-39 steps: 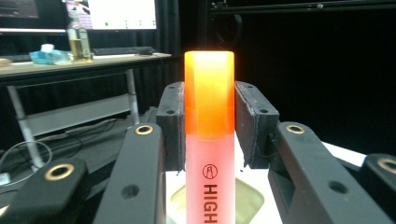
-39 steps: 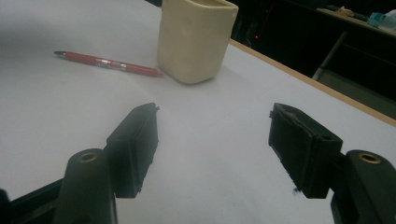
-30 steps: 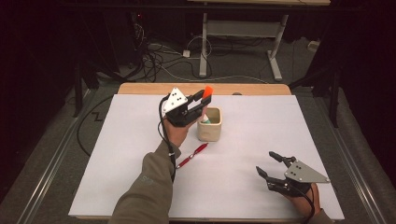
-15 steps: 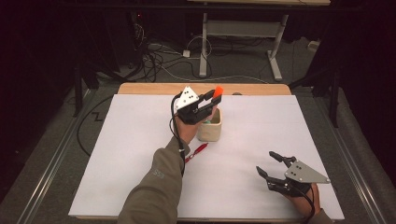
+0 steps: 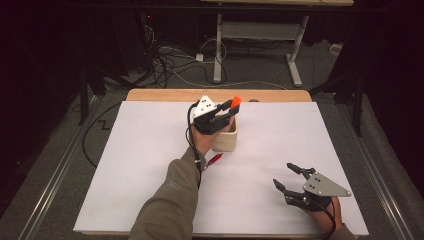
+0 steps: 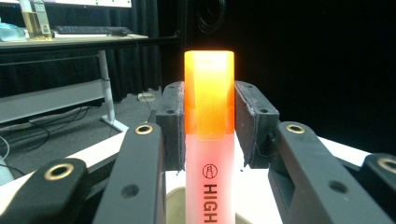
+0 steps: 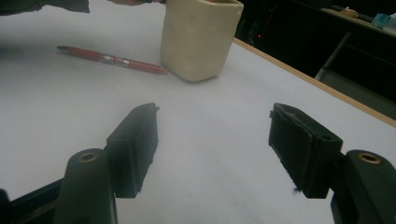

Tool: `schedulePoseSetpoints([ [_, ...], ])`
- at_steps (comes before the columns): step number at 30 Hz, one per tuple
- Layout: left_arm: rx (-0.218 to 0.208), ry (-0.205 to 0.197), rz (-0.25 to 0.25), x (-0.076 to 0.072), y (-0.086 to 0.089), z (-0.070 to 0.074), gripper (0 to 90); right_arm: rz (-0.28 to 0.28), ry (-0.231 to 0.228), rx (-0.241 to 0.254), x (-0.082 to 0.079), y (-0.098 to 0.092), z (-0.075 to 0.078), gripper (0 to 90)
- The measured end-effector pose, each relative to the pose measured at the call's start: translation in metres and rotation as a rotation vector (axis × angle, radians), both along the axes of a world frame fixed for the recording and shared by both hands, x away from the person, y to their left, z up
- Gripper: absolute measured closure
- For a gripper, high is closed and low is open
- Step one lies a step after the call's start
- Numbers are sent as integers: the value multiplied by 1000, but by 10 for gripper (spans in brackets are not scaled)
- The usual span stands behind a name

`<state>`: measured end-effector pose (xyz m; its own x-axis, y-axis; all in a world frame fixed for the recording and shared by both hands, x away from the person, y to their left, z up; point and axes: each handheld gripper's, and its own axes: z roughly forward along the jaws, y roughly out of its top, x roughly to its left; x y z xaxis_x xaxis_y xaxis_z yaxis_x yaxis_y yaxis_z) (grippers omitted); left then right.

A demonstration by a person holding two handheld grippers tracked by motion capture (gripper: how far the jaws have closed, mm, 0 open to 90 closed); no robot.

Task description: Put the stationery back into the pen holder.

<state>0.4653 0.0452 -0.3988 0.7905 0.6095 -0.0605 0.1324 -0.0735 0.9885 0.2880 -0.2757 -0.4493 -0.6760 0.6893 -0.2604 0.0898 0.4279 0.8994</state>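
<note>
Left gripper (image 5: pixel 227 111), frame centre, clamps orange-capped pink plastic highlighter (image 6: pixel 208 135) above cream square cup (image 5: pixel 225 141); bare white sheet (image 5: pixel 140 165) left. Right gripper (image 5: pixel 288 177), lower right, jaws wide, nothing held.

The highlighter (image 6: pixel 208 140) looks like translucent, smooth orange plastic, the cup (image 7: pixel 201 37) matt cream with a slightly uneven surface, the pen (image 7: pixel 109 59) glossy red plastic, and the table (image 5: pixel 215 94) pale wood under matt white paper (image 5: pixel 280 145).
</note>
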Motion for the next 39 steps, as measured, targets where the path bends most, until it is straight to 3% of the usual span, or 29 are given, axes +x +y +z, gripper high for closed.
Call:
schedulePoseSetpoints([
  [14,26,38,9,-2,6,-7,643,9,6,-11,0,2,-1,333],
  [39,113,75,35,-8,21,-19,640,12,15,-24,0,4,-2,333],
])
